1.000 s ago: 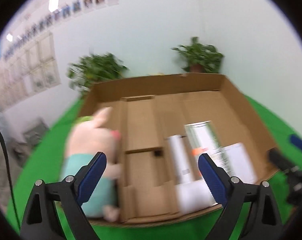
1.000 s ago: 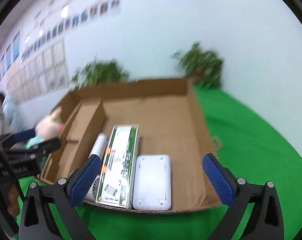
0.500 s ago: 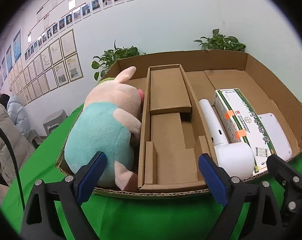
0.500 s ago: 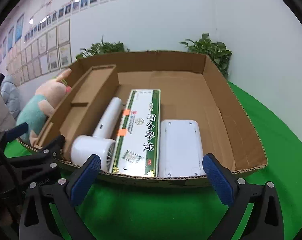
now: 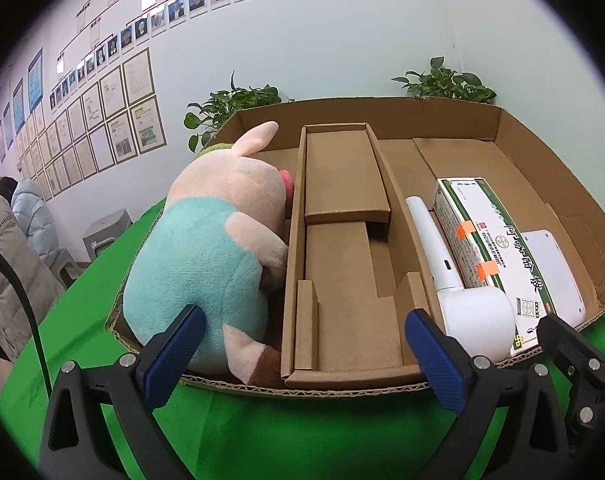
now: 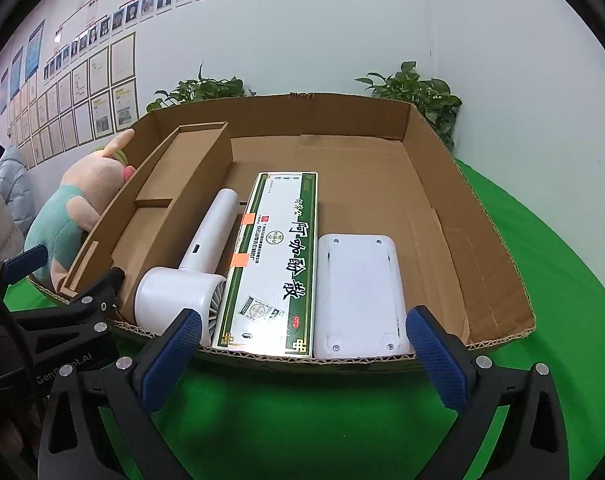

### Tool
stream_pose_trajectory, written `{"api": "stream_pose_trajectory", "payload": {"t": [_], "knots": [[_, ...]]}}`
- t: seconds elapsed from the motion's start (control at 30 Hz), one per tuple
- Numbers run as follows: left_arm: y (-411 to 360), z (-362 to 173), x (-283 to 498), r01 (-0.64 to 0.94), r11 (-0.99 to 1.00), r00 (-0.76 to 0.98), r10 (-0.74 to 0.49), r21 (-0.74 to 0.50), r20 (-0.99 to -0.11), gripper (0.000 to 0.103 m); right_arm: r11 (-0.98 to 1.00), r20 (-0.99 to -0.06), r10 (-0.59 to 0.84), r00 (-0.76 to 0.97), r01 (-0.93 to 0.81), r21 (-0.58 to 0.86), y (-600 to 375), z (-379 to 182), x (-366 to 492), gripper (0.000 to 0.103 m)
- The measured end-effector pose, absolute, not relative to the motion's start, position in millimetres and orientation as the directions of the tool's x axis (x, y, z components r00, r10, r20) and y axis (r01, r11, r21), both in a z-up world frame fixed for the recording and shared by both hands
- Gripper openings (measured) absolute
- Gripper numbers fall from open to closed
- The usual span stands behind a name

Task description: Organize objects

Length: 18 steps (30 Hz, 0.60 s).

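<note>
Over the last second both wrist views have settled from a blurred, farther look at the shallow brown cardboard tray (image 6: 482,240) to a sharp, closer one, so the 2 grippers have come in toward its near edge and steadied; nothing inside the tray appears to have shifted. The left gripper (image 5: 302,354) hovers just outside the near wall with its blue-padded fingers spread wide and nothing between them, facing the folded cardboard divider insert (image 5: 342,240). The right gripper (image 6: 304,356) is likewise wide open and empty, low over the green cloth (image 6: 302,420) just short of the tray. In the left compartment lies the pink plush pig in a teal shirt (image 5: 214,248), pressed against the insert. Right of the insert, side by side and touching or nearly so, lie the white hair dryer (image 6: 190,276), the long green-and-white printed box (image 6: 278,264) and the flat white rectangular device (image 6: 358,292); the far right of the tray floor is bare. I judge this as either the arrangement being finished or a fresh pick being lined up; with no object outside the tray in view, I cannot tell which.
</note>
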<state>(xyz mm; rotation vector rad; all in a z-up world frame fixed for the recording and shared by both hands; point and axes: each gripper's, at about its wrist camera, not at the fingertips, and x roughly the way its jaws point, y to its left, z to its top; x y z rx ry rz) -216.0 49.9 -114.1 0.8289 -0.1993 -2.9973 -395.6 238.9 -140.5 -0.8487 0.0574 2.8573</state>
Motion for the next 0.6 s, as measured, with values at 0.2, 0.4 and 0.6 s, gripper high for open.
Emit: {"api": "stream_pose_trajectory", "payload": {"t": [0.2, 0.4, 0.6], "knots": [[48.8, -113.8, -215.9, -0.012, -0.992, -0.858, -0.055, 0.127, -0.511, 0.1, -0.986, -0.544, 0.14, -0.827, -0.164, -0.005, 236.4, -138.9, -390.7, 0.103], [48.1, -113.8, -215.3, -0.014, -0.992, -0.857, -0.052, 0.124, -0.512, 0.101, -0.986, -0.544, 0.141, -0.827, -0.165, -0.005, 233.6, -136.2, -386.1, 0.103], [47.9, -113.7, -215.0, -0.014, -0.992, -0.857, -0.052, 0.124, -0.512, 0.101, -0.986, -0.545, 0.141, -0.827, -0.165, -0.006, 233.4, -136.5, -384.1, 0.103]]}}
